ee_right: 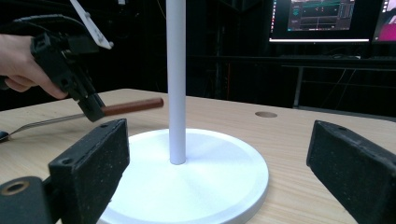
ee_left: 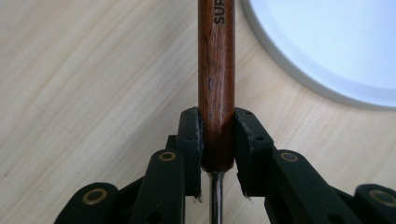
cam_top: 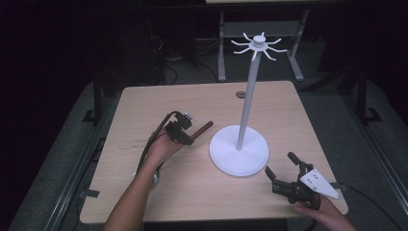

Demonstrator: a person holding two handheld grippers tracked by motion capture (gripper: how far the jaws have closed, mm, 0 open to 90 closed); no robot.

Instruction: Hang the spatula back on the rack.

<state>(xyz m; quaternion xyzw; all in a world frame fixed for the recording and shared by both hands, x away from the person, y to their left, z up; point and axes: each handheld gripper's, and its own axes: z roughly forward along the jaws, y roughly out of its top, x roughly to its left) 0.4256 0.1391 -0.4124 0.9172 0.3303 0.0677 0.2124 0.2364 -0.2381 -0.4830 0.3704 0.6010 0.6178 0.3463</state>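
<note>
The left tool (ee_left: 218, 140) grips the wooden handle (ee_left: 216, 74) near its metal end, probably to hang it on the stand (cam_top: 239, 149). The right tool (cam_top: 285, 171), lower right of the frame, waits open over the surface (cam_top: 159, 96).

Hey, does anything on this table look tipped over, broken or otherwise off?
Nothing stands out. The white stand sits upright on the table, the left claw grips the wooden-handled utensil squarely, and the right claw waits open beside the base.

both forearms are bare, no sleeves. the left gripper (cam_top: 185, 131) is black, with brass-ringed pivots behind its jaws and a black cable trailing back from its body. the right gripper (cam_top: 281, 169) is black too, with a grey three-cornered plate dotted with small holes on top.
</note>
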